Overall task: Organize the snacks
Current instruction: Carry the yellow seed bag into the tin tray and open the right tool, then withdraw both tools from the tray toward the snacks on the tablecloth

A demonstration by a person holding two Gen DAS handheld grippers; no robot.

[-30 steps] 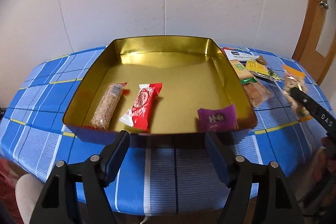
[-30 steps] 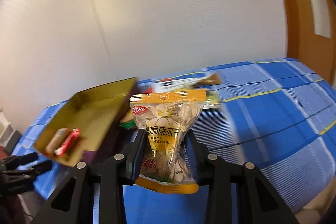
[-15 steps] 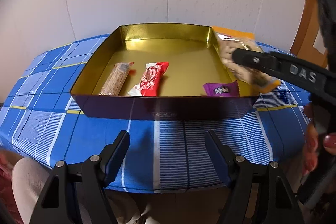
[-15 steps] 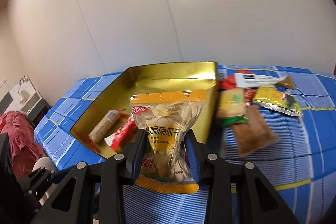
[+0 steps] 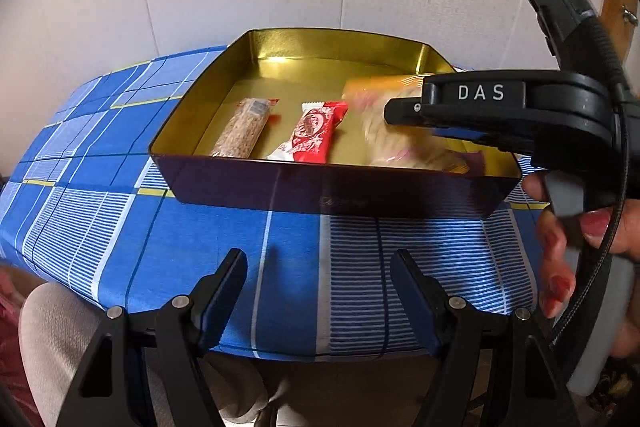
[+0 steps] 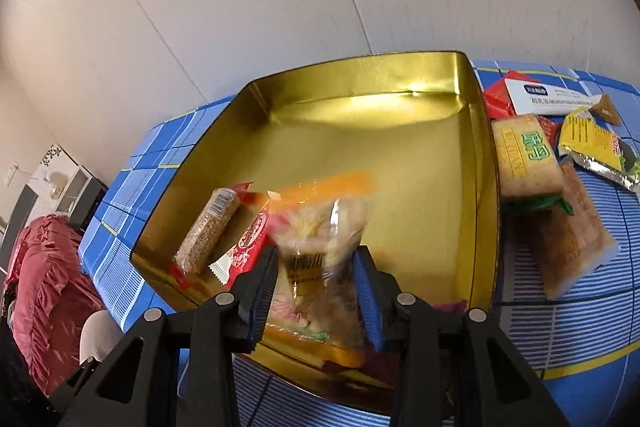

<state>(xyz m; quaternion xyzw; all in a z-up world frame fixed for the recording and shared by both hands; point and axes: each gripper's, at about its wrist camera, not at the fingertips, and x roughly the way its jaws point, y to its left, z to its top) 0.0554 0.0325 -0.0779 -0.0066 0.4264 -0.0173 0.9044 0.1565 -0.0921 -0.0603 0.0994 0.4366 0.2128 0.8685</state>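
A gold tin tray (image 5: 320, 47) (image 6: 486, 187) stands on the blue checked tablecloth. In it lie a sesame bar (image 5: 242, 133) (image 6: 208, 231) and a red wafer bar (image 5: 312, 137) (image 6: 246, 247). My right gripper (image 6: 316, 267) is over the tray's near right part with its jaws spread a little. The orange-topped pistachio bag (image 6: 320, 227) (image 5: 396, 131) is blurred between them and seems to be dropping into the tray. My left gripper (image 5: 320, 287) is open and empty above the table's front edge, short of the tray.
Several loose snack packets lie on the cloth right of the tray: a green-lettered cracker pack (image 6: 528, 155), a brown biscuit pack (image 6: 576, 247), a yellow packet (image 6: 592, 143) and a white bar (image 6: 552, 99). A purple packet (image 6: 452, 307) peeks out in the tray's near right corner.
My right gripper carried the pistachio bag left over the tray and its jaws have widened; the bag is now blurred and slipping down. My left gripper drew back and lower.
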